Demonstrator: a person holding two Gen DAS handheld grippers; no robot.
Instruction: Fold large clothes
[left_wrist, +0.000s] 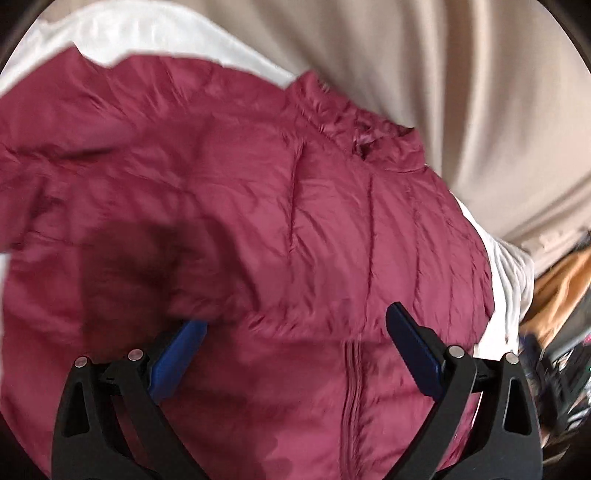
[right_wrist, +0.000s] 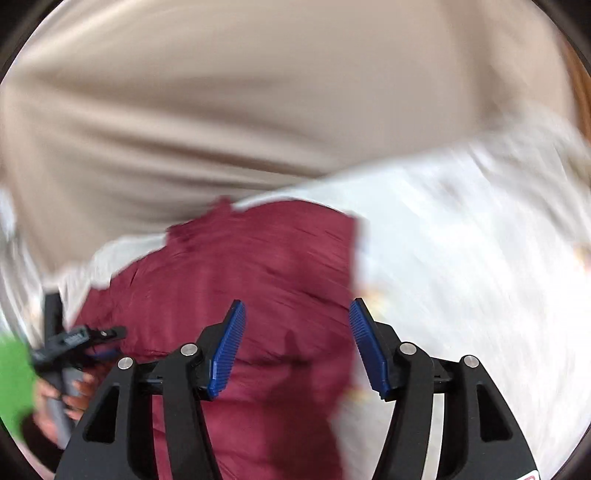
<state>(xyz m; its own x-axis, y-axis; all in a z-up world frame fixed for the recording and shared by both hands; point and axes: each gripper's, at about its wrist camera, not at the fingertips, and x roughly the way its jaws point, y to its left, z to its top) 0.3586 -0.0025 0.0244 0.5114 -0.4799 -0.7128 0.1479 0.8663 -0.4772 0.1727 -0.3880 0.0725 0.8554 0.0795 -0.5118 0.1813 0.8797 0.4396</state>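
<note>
A maroon puffer jacket (left_wrist: 295, 229) lies spread on a white sheet (left_wrist: 155, 33), collar toward the upper right and zipper running down the middle. My left gripper (left_wrist: 295, 325) is open just above it, and a fold of a sleeve covers the tip of its left pad (left_wrist: 177, 362). In the right wrist view the jacket (right_wrist: 258, 280) fills the lower middle. My right gripper (right_wrist: 297, 314) is open above its right edge, holding nothing. The left gripper (right_wrist: 88, 336) shows there at the far left, in a hand. Both views are blurred.
A beige curtain (right_wrist: 258, 92) hangs behind the white sheet (right_wrist: 461, 240). Brown and dark clutter (left_wrist: 561, 295) sits beyond the right edge of the sheet. A green patch (right_wrist: 14, 376) shows at the far left.
</note>
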